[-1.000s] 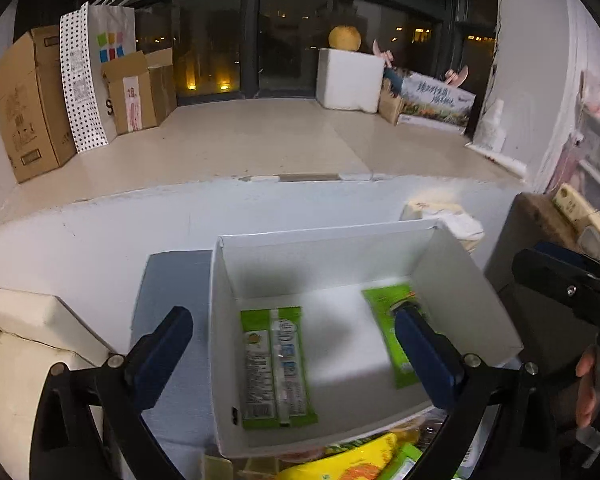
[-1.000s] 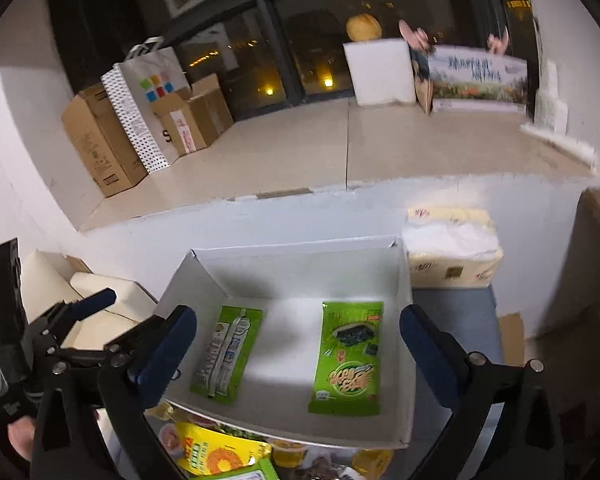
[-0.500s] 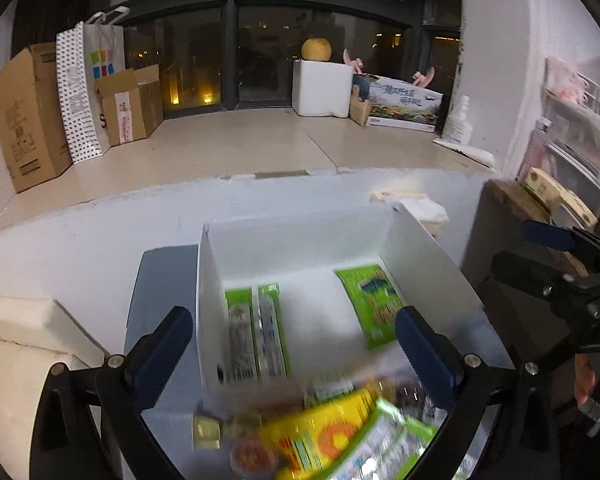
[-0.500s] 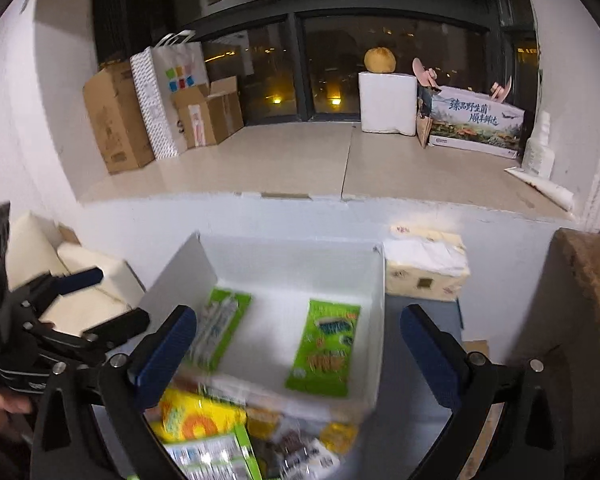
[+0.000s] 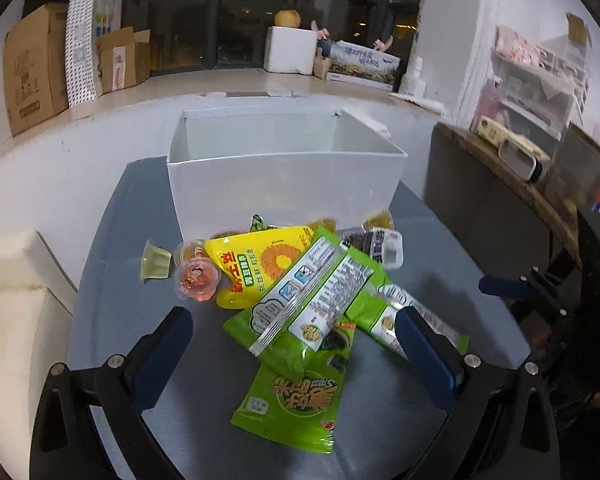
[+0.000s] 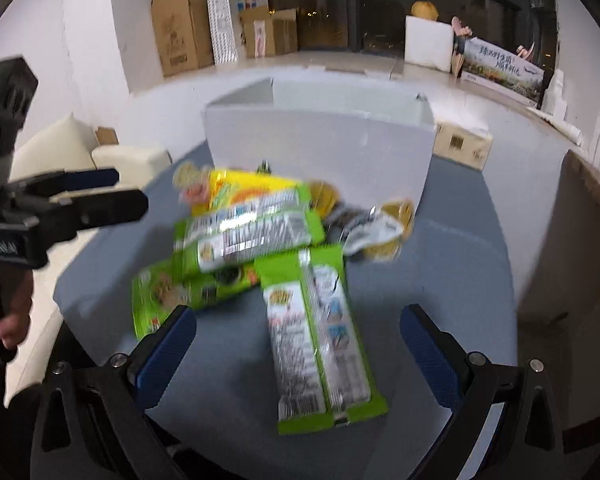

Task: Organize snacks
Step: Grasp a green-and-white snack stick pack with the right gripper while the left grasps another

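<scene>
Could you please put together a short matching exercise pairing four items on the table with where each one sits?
Things:
1. white box
2. yellow snack bag
3. pale green jelly cup
4. red-lidded jelly cup

Places:
A. at the left edge of the pile
B. behind the pile, upright with its open top up
C. partly under a green packet
D. touching the yellow bag's left side

Pairs: 1-B, 2-C, 3-A, 4-D

Glossy plastic snack packets (image 5: 300, 292); matt white cardboard box (image 5: 284, 192); smooth matt grey tabletop (image 5: 116, 300).
</scene>
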`<act>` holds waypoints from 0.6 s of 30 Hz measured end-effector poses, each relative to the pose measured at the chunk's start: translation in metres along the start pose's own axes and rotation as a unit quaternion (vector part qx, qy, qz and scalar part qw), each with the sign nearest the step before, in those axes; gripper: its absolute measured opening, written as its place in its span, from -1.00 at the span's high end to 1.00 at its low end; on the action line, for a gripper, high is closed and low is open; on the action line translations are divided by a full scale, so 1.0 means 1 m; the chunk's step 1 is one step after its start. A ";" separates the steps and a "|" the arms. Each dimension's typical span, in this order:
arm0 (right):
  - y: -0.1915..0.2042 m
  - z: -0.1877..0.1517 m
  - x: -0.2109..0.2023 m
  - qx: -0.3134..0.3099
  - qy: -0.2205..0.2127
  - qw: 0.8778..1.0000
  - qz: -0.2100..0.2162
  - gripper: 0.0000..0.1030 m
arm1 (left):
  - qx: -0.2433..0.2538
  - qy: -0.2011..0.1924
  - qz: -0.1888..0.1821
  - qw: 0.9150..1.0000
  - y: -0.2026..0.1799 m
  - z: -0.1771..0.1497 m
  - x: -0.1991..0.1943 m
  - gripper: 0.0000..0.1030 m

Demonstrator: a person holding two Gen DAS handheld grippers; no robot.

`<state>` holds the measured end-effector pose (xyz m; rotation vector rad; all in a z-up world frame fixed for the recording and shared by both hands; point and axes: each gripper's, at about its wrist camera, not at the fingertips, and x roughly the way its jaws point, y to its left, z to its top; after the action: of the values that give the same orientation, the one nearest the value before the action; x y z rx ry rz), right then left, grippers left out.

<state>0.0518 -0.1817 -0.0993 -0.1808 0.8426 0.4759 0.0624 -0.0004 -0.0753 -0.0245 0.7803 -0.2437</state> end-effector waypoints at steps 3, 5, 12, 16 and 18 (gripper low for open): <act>-0.002 0.002 0.017 -0.011 0.020 1.000 0.007 -1.00 | -0.003 -0.001 -0.007 1.000 -0.001 -0.001 0.001 -1.00; -0.007 0.000 0.032 -0.004 0.034 0.999 0.010 -1.00 | -0.002 0.001 -0.015 1.000 -0.001 -0.004 0.002 -1.00; -0.027 -0.004 0.075 0.028 0.087 0.996 0.022 -0.92 | 0.007 0.011 -0.008 1.000 -0.003 -0.006 0.008 -1.00; -0.021 -0.008 0.072 -0.003 0.082 0.997 0.008 -0.43 | 0.017 0.020 -0.011 1.000 -0.004 -0.009 0.015 -1.00; -0.022 -0.009 0.069 0.004 0.085 0.996 0.018 -0.36 | 0.025 0.024 -0.014 0.999 -0.005 -0.010 0.020 -1.00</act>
<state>0.0950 -0.1816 -0.1577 -0.1999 1.0160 0.4962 0.0679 -0.0095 -0.0963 0.0181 0.8210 -0.2916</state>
